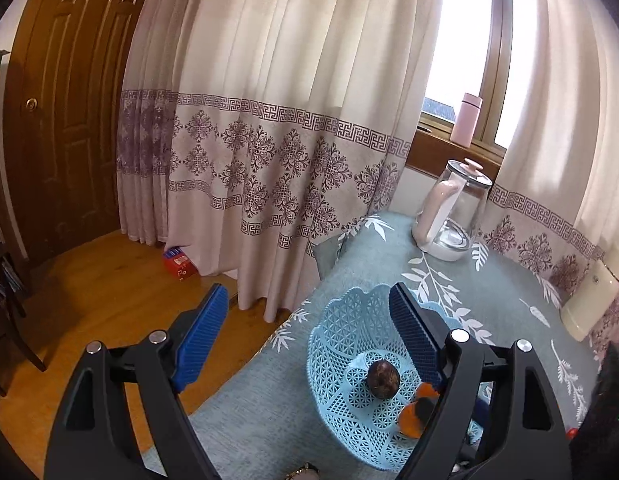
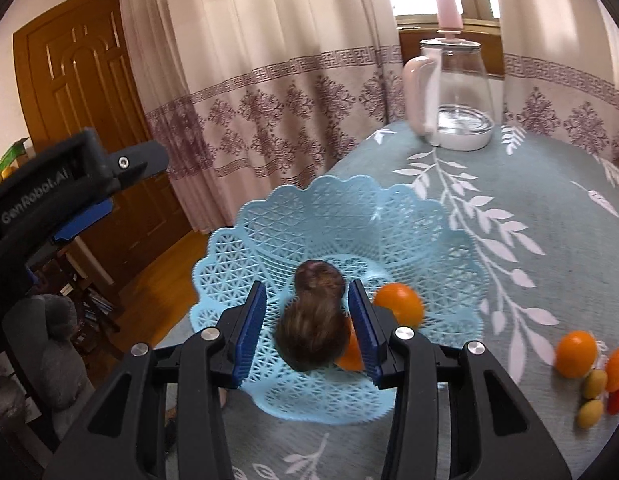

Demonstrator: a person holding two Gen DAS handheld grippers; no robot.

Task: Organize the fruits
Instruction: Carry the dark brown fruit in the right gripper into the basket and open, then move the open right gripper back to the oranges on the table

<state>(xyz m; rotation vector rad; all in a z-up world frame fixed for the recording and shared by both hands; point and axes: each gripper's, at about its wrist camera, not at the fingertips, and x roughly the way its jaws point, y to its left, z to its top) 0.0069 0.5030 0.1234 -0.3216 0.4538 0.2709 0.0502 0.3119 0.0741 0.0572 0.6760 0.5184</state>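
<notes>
From the left wrist camera, the left gripper [image 1: 309, 328] stands wide open with nothing between its blue pads, its left finger over the wooden floor and its right finger over the blue lattice basket [image 1: 341, 320] that sits near the table's edge on a grey-green cloth with white leaves [image 1: 489, 280]. Just inside the right finger a dark brown round fruit [image 1: 383, 379] lies on the basket's floor, and an orange fruit [image 1: 415, 420] shows partly behind that finger. Well ahead stands a glass kettle with a pink handle [image 1: 453, 208]. From the right wrist camera, the right gripper [image 2: 307, 310] hangs over the basket [image 2: 337, 216], partly open; a blurred brown fruit [image 2: 313, 340] sits between its pads, but whether they touch it cannot be told. A second brown fruit [image 2: 319, 276] lies just ahead of the fingertips, an orange [image 2: 401, 304] just right of the right finger. Farther right on the cloth lie another orange [image 2: 576, 354], two small yellow-green fruits [image 2: 591, 412] and a red one [image 2: 618, 399].
</notes>
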